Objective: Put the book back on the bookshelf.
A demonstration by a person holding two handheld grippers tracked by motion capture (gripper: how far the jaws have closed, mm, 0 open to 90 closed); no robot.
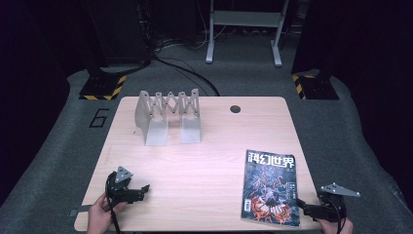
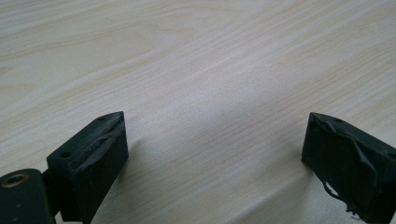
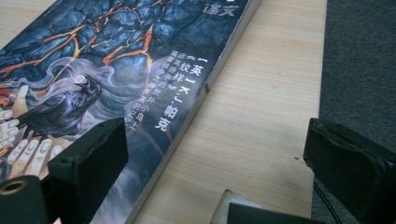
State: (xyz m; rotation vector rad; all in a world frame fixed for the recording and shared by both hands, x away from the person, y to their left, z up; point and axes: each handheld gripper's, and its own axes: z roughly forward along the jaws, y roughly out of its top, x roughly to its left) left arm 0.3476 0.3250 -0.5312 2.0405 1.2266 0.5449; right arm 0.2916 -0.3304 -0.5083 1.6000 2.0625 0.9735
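Magazine (image 1: 270, 187) flat on the tabletop (image 1: 195, 165) at the near right, cover up, dark art with orange cracks and white title characters across the top; near edge close to the tabletop's front rim. Right hand-held gripper (image 1: 303, 206) just beside the magazine's near right corner, low over the tabletop's right edge, jaws spread wide with nothing between them. In the right gripper view (image 3: 215, 154), left jaw over the cover near a crow figure, right jaw out over the grey carpet (image 3: 359, 56) past the tabletop's edge, the magazine's (image 3: 116, 51) spine edge running diagonally between the two; whether either jaw touches the magazine cannot be told. Left hand-held gripper (image 1: 144, 188) at the near left of the tabletop, well apart from the magazine, held by a hand (image 1: 100, 214) coming in from the bottom, grey plate on top. In the left gripper view (image 2: 215, 144), jaws spread wide over bare pale wood (image 2: 196, 60), empty, worn padding on the inner faces. Metal rack (image 1: 168, 116) with a scissor-fold back standing upright at the far left-centre of the tabletop, apart from both grippers. Round hole (image 1: 235, 108) in the tabletop near the far edge, right of the rack.
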